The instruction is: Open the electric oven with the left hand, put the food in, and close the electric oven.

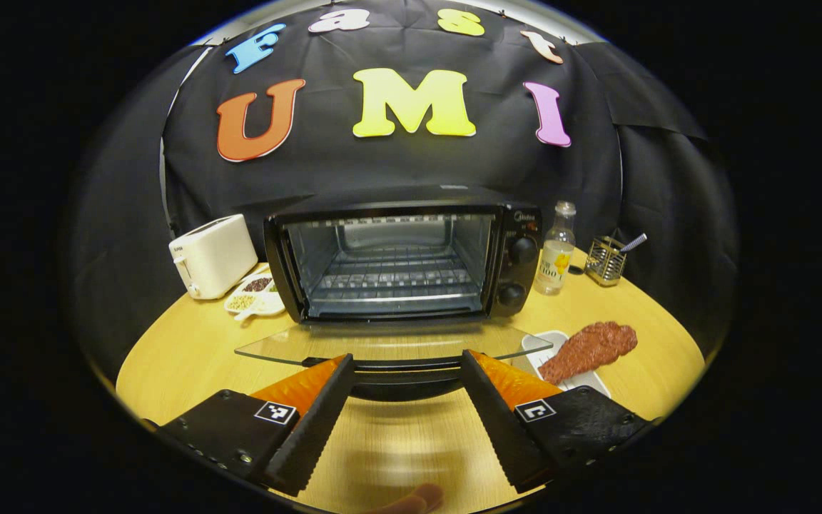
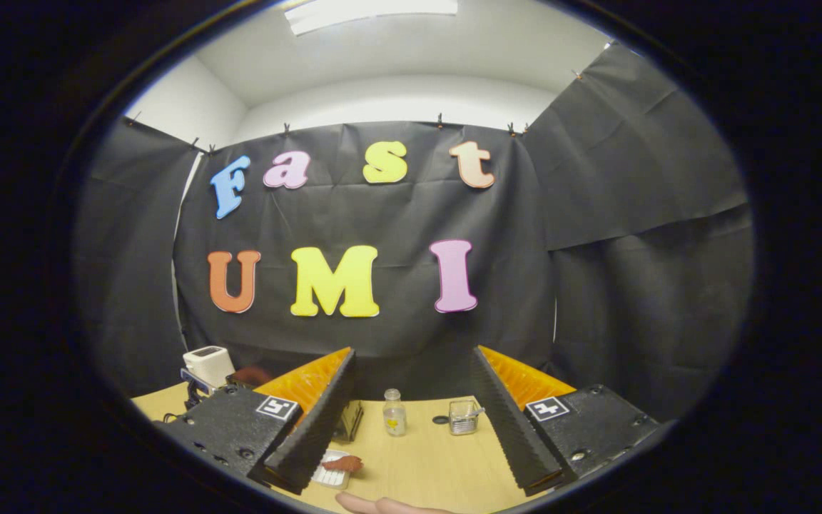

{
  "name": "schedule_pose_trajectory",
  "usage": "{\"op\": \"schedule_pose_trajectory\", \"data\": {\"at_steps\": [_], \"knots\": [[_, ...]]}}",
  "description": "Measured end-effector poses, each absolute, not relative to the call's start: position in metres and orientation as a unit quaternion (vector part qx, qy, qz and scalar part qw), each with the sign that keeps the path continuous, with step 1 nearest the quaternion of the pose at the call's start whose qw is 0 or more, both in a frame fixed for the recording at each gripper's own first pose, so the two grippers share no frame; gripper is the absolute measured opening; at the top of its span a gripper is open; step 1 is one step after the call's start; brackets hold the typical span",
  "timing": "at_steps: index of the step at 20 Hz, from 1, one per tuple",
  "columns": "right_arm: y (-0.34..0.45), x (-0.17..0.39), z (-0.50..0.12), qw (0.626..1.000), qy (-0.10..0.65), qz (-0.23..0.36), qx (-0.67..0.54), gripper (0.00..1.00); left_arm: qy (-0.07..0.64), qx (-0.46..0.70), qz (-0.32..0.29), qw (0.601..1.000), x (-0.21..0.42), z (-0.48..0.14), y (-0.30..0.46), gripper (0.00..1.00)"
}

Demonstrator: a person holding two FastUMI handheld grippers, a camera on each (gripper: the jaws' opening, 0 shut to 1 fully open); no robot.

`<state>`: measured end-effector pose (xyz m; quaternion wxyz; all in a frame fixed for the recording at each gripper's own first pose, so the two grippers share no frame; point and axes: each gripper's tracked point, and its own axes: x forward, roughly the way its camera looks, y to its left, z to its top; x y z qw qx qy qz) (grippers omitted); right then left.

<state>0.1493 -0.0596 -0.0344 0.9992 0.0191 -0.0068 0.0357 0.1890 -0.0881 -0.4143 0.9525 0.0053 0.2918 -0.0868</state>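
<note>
Electric oven (image 1: pixel 404 260) at the twelve o'clock side of the round wooden surface (image 1: pixel 190 350), its glass door (image 1: pixel 389 346) folded down flat and the wire rack inside bare; judged heavy and rigid, the door being the fragile part, best moved by the dark handle (image 1: pixel 400 371) along its front edge. The food, a reddish slab of meat (image 1: pixel 589 346), lies on a white tray (image 1: pixel 550 341) at about three o'clock of the oven, overhanging the tray's rim; it looks soft, light and perhaps slick, so a hold across its middle seems safest. Left tongs (image 1: pixel 404 421) are spread wide with nothing between them, the handle lying just past their tips; contact cannot be told. Right tongs (image 2: pixel 411 421) are likewise spread and empty, raised above the surface, with meat and tray low at seven o'clock in the right gripper view.
</note>
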Motion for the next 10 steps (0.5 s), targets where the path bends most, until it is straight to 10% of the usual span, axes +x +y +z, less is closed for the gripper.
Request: {"op": "schedule_pose_trajectory", "data": {"at_steps": [10], "knots": [[-0.04,0.154,-0.048,0.998,0.01,0.056,0.003,1.0,0.33,0.015,-0.09,0.94,0.165,-0.467,-0.092,0.96]]}}
